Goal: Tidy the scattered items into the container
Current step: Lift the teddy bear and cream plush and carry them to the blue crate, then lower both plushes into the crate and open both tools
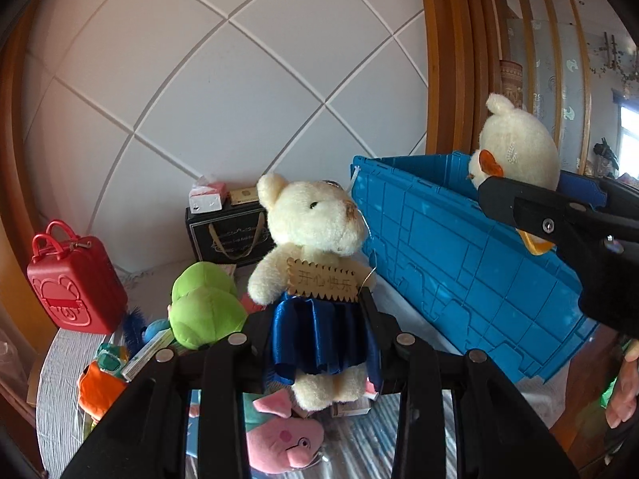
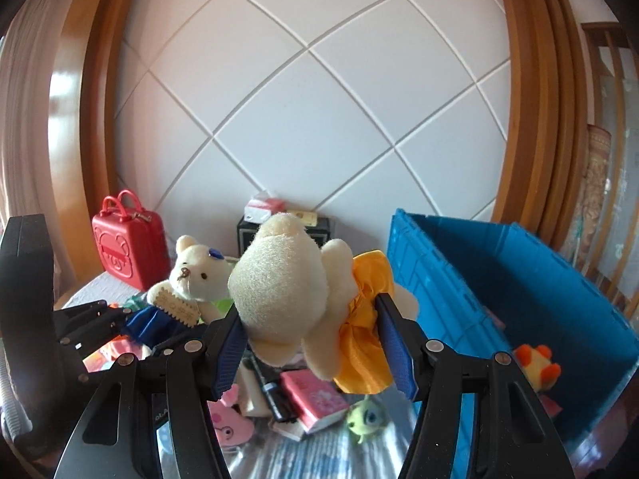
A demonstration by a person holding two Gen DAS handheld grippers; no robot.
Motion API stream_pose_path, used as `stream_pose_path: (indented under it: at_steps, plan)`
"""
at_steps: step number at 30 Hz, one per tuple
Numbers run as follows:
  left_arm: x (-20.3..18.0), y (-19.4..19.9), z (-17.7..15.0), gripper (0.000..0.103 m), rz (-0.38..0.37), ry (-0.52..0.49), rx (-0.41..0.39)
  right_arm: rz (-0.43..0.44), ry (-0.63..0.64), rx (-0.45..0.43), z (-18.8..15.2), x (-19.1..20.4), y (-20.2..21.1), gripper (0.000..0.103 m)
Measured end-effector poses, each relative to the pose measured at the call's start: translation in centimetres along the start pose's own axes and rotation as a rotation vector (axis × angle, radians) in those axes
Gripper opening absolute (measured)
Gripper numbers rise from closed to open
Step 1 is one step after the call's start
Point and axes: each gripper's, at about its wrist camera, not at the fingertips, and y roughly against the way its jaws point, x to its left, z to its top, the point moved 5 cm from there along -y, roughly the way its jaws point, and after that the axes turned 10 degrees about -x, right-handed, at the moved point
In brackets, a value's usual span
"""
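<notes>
While we hold both tools up above the worktop (image 1: 60, 363), the left gripper (image 1: 317, 319) has its fingers (image 1: 377, 319) closed narrowly on the blue skirt of a cream bear (image 1: 315, 219), which stands upright between them with a biscuit-shaped tag on its chest. Our right gripper (image 2: 309, 331) has its fingers (image 2: 393, 343) about half open and pressed on either side of a second cream bear in a yellow dress (image 2: 287, 291), which lies tilted between them with its head toward the camera. Just to the right of the right fingers we see the blue crate (image 2: 499, 279), open, with a small orange and yellow toy (image 2: 535, 363) on its floor. Below the left fingers lies a pink pig (image 1: 283, 443), and to their left a green plush toy (image 1: 203, 307). Beyond that, well to the left, a red case (image 1: 76, 279) stands near the wall. Below the right fingers lie a pink book (image 2: 313, 399) and a small green one-eyed toy (image 2: 365, 419).
</notes>
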Motion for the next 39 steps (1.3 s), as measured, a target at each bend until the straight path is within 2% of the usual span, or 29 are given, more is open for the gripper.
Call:
stream_pose_path:
  at_steps: [5, 10, 16, 19, 21, 27, 30, 34, 36, 37, 38, 39]
  plan:
    - [-7.7, -1.9, 3.7, 0.034, -0.014, -0.005, -0.038, -0.037, 0.018, -0.044, 2.3, -8.8, 2.0, 0.061]
    - [-17.2, -4.1, 7.9, 0.034, -0.025, -0.004, -0.043, -0.073, 0.069, -0.058, 3.6, -20.0, 4.1, 0.062]
    - [-27.7, -6.4, 10.4, 0.034, -0.080, 0.002, 0.031, -0.116, 0.125, -0.005, 2.5, -31.8, 4.3, 0.063]
    - [-32.0, -8.3, 10.8, 0.034, -0.105, -0.002, 0.084, -0.097, 0.117, 0.031, 1.0, -35.3, 3.2, 0.063]
    - [-34.0, -10.5, 10.5, 0.034, -0.106, -0.004, 0.154, -0.089, 0.108, 0.056, -0.4, -37.0, 2.2, 0.063]
    - [-36.6, -17.0, 6.3, 0.034, -0.088, -0.036, 0.407, -0.051, 0.063, 0.222, -5.3, -41.1, -2.5, 0.063]
    - [-36.5, -18.5, 4.3, 0.035, -0.030, -0.055, 0.459, -0.018, 0.061, 0.287, -7.5, -42.0, -4.0, 0.063]
    - [-36.2, -19.0, 2.6, 0.037, -0.009, -0.029, 0.524, 0.024, 0.061, 0.328, -9.2, -42.5, -5.2, 0.063]
    - [-35.9, -18.6, 2.8, 0.040, 0.006, -0.009, 0.517, 0.043, 0.069, 0.327, -9.0, -42.4, -5.2, 0.062]
    - [-35.7, -18.5, 3.0, 0.050, 0.023, -0.011, 0.504, 0.051, 0.079, 0.319, -9.0, -42.2, -5.2, 0.062]
    - [-35.7, -18.2, 3.1, 0.065, 0.034, -0.013, 0.491, 0.057, 0.092, 0.324, -9.2, -42.0, -5.3, 0.062]
    - [-35.6, -18.0, 3.2, 0.070, 0.037, -0.010, 0.480, 0.065, 0.103, 0.330, -9.3, -41.8, -5.2, 0.062]
